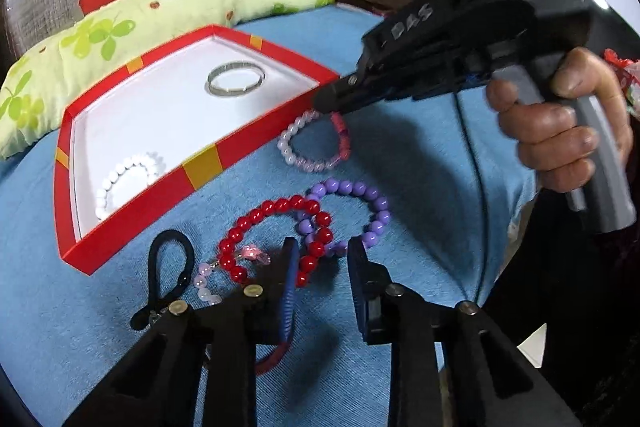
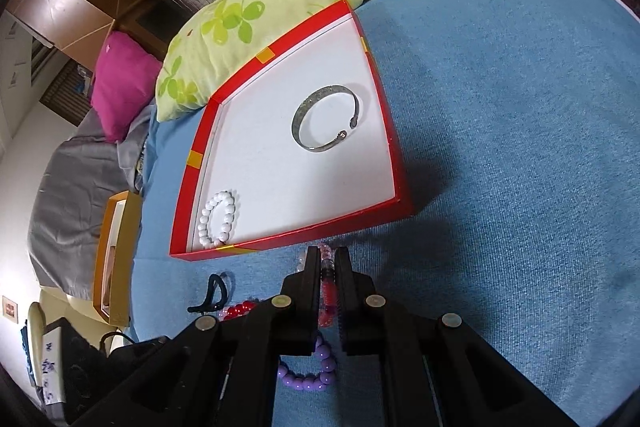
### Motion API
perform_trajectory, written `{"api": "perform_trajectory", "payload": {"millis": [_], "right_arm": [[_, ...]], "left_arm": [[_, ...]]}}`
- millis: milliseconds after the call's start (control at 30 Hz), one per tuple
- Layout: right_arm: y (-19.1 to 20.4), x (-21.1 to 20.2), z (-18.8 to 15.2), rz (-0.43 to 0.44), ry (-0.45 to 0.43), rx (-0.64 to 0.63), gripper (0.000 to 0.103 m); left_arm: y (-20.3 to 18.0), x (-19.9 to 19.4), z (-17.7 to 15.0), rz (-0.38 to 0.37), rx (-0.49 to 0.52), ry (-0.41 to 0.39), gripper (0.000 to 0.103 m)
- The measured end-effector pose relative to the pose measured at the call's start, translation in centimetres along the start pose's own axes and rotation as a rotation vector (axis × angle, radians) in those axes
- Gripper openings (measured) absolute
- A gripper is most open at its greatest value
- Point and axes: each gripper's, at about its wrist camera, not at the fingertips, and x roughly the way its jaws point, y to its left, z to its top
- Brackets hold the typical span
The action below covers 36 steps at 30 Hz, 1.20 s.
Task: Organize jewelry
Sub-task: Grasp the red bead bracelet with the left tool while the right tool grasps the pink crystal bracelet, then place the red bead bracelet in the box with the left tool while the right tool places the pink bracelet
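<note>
Left gripper [image 1: 322, 255] is seen partly open over the red bead bracelet [image 1: 276, 235] and purple bracelet [image 1: 360, 211], nothing gripped. Only this view shows the hand [image 1: 560, 131] carrying the right gripper [image 1: 326, 109], its tip on the pale pink bracelet [image 1: 316, 143].

From the right wrist, jaws are closed on that bracelet's pink section [image 2: 329, 279]. Beyond, the red box [image 2: 384, 95] holds a silver bangle [image 2: 326, 117] and white bracelet [image 2: 220, 219].

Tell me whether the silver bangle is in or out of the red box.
In. The silver metal bangle lies flat on the white floor of the shallow red cardboard box, apart from the white bead bracelet.
</note>
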Motion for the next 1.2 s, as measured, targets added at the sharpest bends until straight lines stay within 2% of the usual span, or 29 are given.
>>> {"api": "perform_trajectory", "payload": {"millis": [100,167,233,400,867,1033,1200], "right_arm": [[0.0,0.0,0.0,0.005,-0.002,-0.002,0.008],[0.1,-0.2,0.0,0.011,-0.005,-0.006,0.008],[0.2,-0.4,0.0,0.026,-0.010,-0.011,0.008],[0.5,-1.0,0.0,0.072,-0.023,-0.025,0.008],[3.0,-3.3,-0.2,0.224,-0.121,-0.095,0.008],[4.0,-3.8,-0.3,0.250,-0.163,-0.113,0.008],[4.6,-3.6,0.2,0.253,-0.181,-0.106,0.008]], "left_arm": [[0.3,0.7,0.1,0.004,-0.004,0.017,0.024],[0.5,0.9,0.2,0.011,-0.006,0.020,0.015],[0.6,1.0,0.3,0.007,-0.003,0.023,0.010],[0.9,0.3,0.5,-0.003,-0.011,-0.006,0.010],[5.0,-6.6,1.9,-0.095,-0.171,-0.272,0.010],[5.3,-8.3,2.7,-0.091,-0.191,-0.361,0.010],[6.8,-8.6,3.6,-0.071,-0.239,-0.399,0.010]]}}
